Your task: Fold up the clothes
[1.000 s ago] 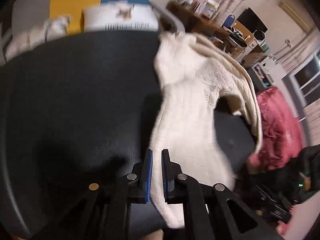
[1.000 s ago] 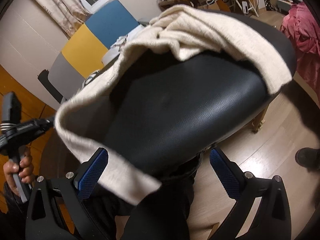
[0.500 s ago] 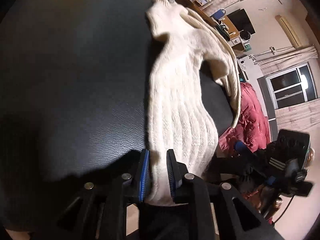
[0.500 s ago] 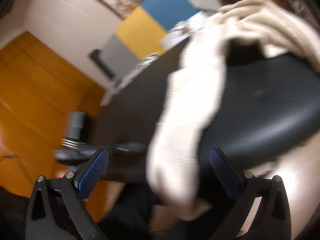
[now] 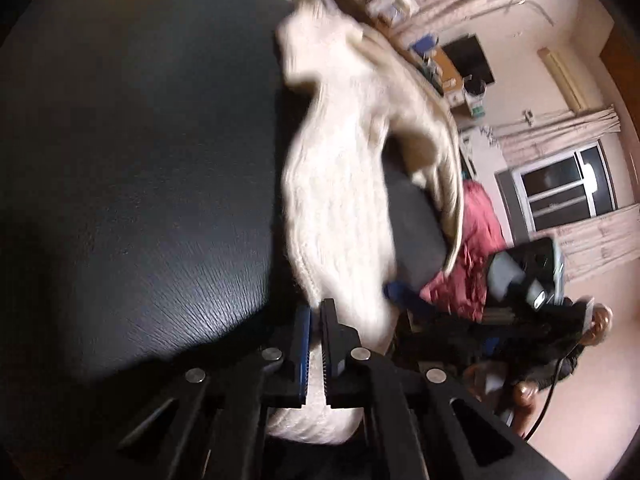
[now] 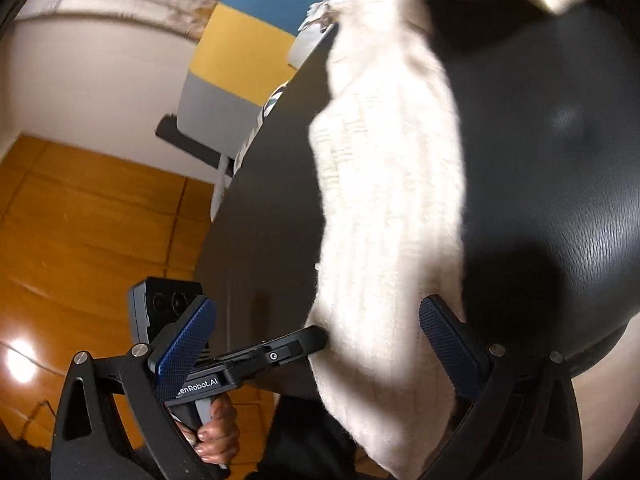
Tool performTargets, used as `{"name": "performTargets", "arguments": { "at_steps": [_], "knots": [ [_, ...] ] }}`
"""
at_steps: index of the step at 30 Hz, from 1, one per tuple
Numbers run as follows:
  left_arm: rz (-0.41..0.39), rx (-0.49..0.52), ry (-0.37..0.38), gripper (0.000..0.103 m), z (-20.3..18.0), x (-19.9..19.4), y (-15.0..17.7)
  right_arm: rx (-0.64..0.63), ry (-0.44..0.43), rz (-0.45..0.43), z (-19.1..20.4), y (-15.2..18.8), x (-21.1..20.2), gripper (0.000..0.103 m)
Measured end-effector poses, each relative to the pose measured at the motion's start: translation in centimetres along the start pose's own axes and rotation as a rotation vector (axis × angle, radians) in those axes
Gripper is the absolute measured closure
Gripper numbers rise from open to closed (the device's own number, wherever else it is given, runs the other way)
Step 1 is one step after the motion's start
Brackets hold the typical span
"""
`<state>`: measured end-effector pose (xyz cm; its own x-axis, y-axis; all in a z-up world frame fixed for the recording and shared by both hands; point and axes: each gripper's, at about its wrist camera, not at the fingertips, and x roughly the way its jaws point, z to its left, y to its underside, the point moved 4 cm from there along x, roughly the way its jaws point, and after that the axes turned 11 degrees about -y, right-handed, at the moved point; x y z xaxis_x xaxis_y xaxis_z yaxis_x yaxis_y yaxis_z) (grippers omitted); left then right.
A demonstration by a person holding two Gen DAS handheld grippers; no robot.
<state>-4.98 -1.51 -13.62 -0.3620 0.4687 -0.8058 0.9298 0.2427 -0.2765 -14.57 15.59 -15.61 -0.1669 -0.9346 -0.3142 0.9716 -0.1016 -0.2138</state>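
- Gripping the sweater (image 5: 340, 208) at its near end, our left gripper (image 5: 316, 344) has just closed; the knit is pinched between its pads at bottom centre.
- Our right gripper (image 6: 316, 344) stands wide, with the sweater hanging between its pads, seemingly unpressed.
- We judge folding barely begun: the sweater lies rumpled along the black cushion (image 5: 140, 160), no neat fold yet.
- Only the left view shows the red cloth (image 5: 472, 248) at right; only the right view shows the hand (image 6: 216, 436) at lower left.
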Motion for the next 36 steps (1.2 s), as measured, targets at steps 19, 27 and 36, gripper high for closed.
{"name": "performTargets", "arguments": {
  "at_steps": [19, 27, 36],
  "knots": [
    [-0.11, -0.02, -0.285, 0.097, 5.6, -4.7, -2.2, -0.444, 0.575, 0.203, 4.4, -10.8, 9.9, 0.0],
    [-0.06, -0.187, -0.148, 0.095, 10.7, -10.5, 7.7, -0.577, 0.763, 0.406, 1.3, -8.7, 12.3, 0.0],
    [0.083, -0.251, -0.061, 0.089, 11.5, -5.8, 11.3, -0.584, 0.756, 0.387, 1.6, -8.6, 11.0, 0.0]
  ]
}}
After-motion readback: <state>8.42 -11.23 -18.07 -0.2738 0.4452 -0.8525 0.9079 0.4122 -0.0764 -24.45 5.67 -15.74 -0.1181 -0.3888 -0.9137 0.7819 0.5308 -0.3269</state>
